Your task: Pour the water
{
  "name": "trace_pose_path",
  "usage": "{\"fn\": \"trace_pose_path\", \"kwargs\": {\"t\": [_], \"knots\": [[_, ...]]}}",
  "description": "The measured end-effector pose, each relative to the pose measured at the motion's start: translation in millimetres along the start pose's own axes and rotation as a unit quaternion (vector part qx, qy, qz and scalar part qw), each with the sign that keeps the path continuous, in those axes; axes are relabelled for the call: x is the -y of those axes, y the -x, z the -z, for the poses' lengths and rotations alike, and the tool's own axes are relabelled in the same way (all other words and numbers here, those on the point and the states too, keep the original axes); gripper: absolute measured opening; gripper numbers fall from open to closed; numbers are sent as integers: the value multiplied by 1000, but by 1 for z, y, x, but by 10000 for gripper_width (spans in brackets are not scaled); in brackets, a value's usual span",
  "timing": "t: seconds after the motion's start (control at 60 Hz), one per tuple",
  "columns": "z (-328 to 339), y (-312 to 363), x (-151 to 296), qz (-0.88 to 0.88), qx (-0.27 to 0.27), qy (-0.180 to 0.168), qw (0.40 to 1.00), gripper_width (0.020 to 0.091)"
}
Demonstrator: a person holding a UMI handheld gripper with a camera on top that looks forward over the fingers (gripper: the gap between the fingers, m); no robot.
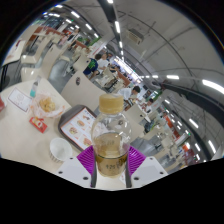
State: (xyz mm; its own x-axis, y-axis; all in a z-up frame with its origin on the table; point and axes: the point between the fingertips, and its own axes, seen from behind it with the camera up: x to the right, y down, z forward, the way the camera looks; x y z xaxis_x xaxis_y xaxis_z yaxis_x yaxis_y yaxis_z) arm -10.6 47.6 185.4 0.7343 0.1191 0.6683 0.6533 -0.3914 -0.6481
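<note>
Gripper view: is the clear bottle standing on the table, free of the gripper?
No. The bottle is held up between the purple pads of the gripper, tilted above the table.

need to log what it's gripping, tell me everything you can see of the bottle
The bottle is clear plastic with a yellowish band near its base, and it stands upright between the gripper's purple pads, which press on both its sides. Its top is unclear against a cup of amber liquid just beyond. It sits over the pale table.
</note>
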Motion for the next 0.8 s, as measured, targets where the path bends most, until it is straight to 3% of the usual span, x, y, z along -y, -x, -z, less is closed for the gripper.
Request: {"fn": "trace_pose_path", "kwargs": {"t": [0.1, 0.267, 0.65, 0.8], "knots": [[4, 7, -1, -144, 52, -20, 988, 389], [-17, 29, -29, -261, 107, -20, 959, 387], [-69, 83, -110, -346, 149, 27, 926, 391], [-69, 80, -109, -353, 131, 4, 926, 412]]}}
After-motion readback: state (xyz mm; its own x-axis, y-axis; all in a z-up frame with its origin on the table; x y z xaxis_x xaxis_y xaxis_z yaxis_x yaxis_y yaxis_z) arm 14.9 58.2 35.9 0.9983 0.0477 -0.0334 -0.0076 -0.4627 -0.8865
